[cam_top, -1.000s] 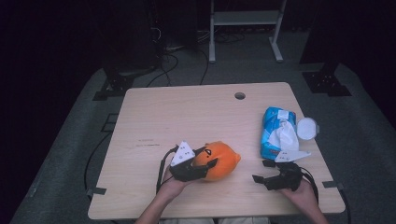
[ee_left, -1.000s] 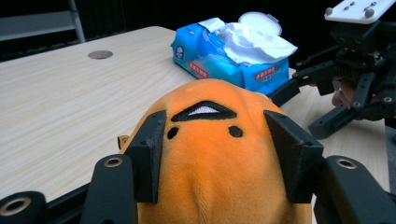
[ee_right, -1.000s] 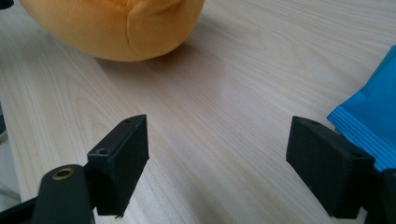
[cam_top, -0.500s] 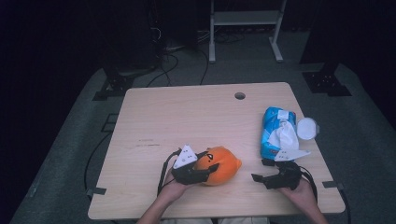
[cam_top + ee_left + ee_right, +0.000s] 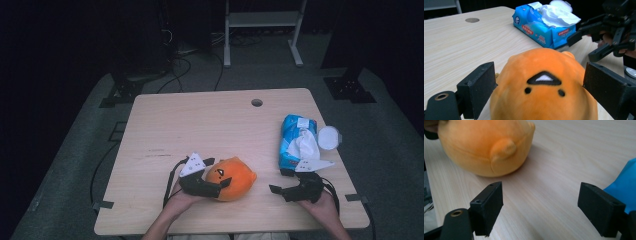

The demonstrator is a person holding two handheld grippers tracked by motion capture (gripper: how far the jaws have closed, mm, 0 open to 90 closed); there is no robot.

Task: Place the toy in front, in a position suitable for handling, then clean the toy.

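An orange plush toy point(image 5: 237, 180) with a small face lies on the wooden table point(image 5: 200, 120) near its front edge. My left gripper point(image 5: 216, 172) is open, and its jaws flank the toy point(image 5: 544, 100) and touch its sides without squeezing it. To the toy's right, my right gripper point(image 5: 279, 181) hovers low over the table, open with nothing between its fingers. It points left toward the toy point(image 5: 486, 145) in the right gripper view. In the left gripper view the right gripper point(image 5: 582, 48) shows beyond the toy.
A blue pack of wet wipes point(image 5: 295, 142) with a white wipe pulled out lies at the right of the table, just behind my right gripper. Its round white lid point(image 5: 329, 136) hangs open at the table's right edge. A cable hole point(image 5: 257, 102) sits at the back.
The plush toy and my left gripper have shifted slightly toward the table's front edge. The right gripper has stayed in place.
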